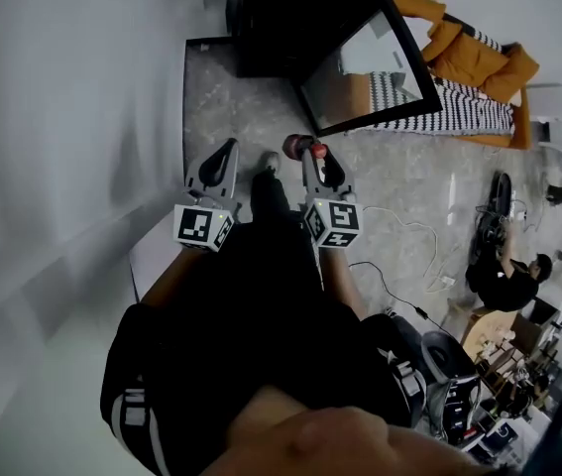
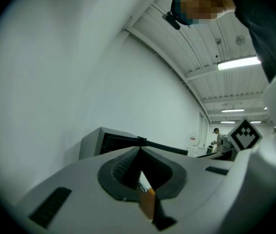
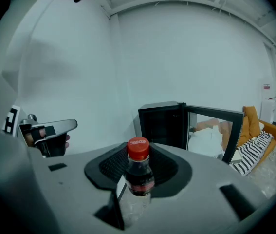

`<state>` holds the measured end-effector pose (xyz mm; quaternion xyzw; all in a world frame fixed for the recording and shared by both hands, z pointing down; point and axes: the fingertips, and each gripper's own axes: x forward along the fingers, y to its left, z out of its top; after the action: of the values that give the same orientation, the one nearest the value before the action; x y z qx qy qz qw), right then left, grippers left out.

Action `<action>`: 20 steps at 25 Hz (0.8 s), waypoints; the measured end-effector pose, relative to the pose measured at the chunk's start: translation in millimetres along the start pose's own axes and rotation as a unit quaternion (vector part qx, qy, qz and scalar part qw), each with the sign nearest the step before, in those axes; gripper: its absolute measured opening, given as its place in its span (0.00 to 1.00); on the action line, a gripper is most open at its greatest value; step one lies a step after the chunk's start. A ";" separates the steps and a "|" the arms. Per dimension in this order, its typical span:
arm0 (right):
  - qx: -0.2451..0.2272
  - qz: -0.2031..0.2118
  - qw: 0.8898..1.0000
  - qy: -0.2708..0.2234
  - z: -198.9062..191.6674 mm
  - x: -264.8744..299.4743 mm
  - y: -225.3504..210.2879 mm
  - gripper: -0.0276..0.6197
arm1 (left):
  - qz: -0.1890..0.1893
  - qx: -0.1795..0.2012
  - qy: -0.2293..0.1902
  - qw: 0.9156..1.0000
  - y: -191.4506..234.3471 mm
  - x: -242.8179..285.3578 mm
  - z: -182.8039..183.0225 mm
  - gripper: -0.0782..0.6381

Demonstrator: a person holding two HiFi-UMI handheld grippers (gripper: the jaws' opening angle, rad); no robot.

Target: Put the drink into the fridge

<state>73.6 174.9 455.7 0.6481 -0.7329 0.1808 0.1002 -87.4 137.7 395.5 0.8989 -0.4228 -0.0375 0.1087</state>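
My right gripper (image 1: 312, 153) is shut on the drink, a small clear bottle (image 3: 138, 177) with dark cola, a red label and a red cap (image 1: 295, 146); the bottle stands upright between the pads. A black mini fridge (image 3: 161, 123) stands ahead against the white wall, its glass door (image 3: 211, 130) swung open to the right. In the head view the fridge (image 1: 290, 18) and its door (image 1: 365, 67) lie beyond both grippers. My left gripper (image 1: 227, 153) hangs beside the right one, its jaws (image 2: 139, 152) together with nothing in them.
An orange sofa (image 1: 469, 53) with a striped blanket (image 3: 259, 143) stands right of the fridge. Cables (image 1: 409, 231) trail over the floor. A person in black (image 1: 504, 276) crouches at the right among equipment. The white wall (image 1: 62, 117) runs along the left.
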 end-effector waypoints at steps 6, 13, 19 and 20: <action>-0.009 0.015 1.000 0.004 21.3 41.6 -40.9 0.23 | 0.015 0.003 0.009 1.000 -3.4 58.2 2.5 0.12; -0.015 0.035 0.999 0.017 32.1 86.6 -97.0 0.23 | 0.027 0.019 0.006 0.999 -16.0 131.8 5.0 0.12; -0.021 0.045 0.998 0.028 42.4 119.0 -139.3 0.23 | 0.045 0.026 0.013 0.999 -19.0 178.0 3.6 0.12; -0.023 0.046 0.998 0.025 47.3 124.2 -144.2 0.23 | 0.049 0.025 0.013 0.998 -18.4 183.0 4.4 0.12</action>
<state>202.6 29.1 479.3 0.6064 -0.7633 0.1848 0.1248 42.8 7.7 391.5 0.8801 -0.4654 -0.0103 0.0933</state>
